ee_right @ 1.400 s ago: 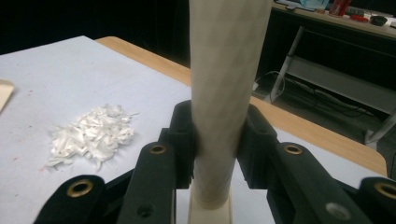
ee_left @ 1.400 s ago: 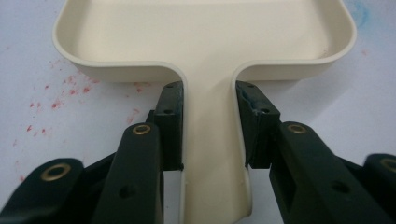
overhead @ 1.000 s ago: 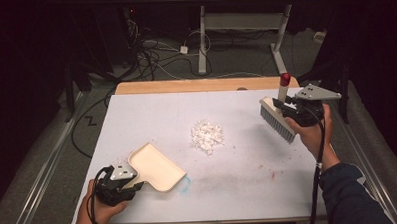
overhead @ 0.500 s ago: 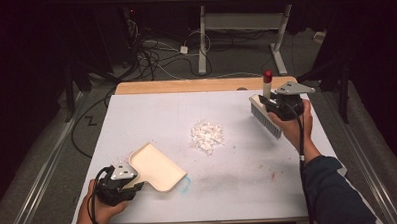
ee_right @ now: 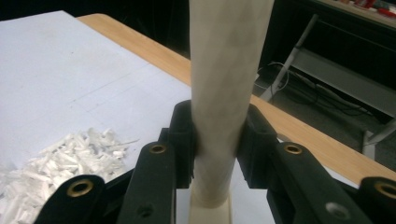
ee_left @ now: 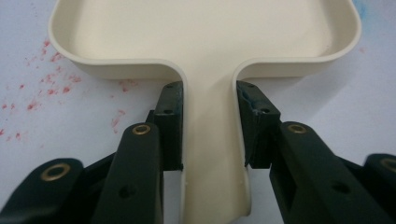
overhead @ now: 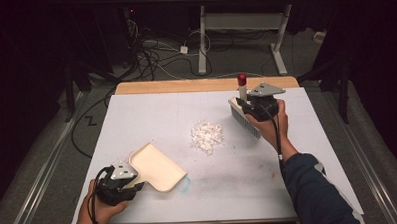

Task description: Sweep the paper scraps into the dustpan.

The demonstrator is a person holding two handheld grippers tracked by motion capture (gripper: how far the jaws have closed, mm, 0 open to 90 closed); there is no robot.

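Note:
A cream dustpan (overhead: 156,167) lies on the white table top at the front left. My left gripper (overhead: 134,186) is shut on the dustpan's handle (ee_left: 209,154), one pad on each side. A pile of white paper shreds (overhead: 206,135) sits in the middle of the table. Just right of the pile, my right gripper (overhead: 246,106) holds a hand brush (overhead: 245,120) with grey bristles pointing down and a red-tipped handle pointing up. In the right gripper view the jaws are shut on the cream brush handle (ee_right: 223,93), and the shreds (ee_right: 65,156) lie at the lower left.
The white sheet (overhead: 136,119) covers the table; a strip of bare wood (overhead: 185,86) shows along the far edge. Red specks (ee_left: 42,88) and a blue smear (overhead: 185,184) mark the sheet near the dustpan. Cables and table legs (overhead: 202,42) stand on the floor beyond.
My right gripper has carried the brush leftward and slightly down, from near the table's right side to just beside the shreds. The left gripper and dustpan have stayed put.

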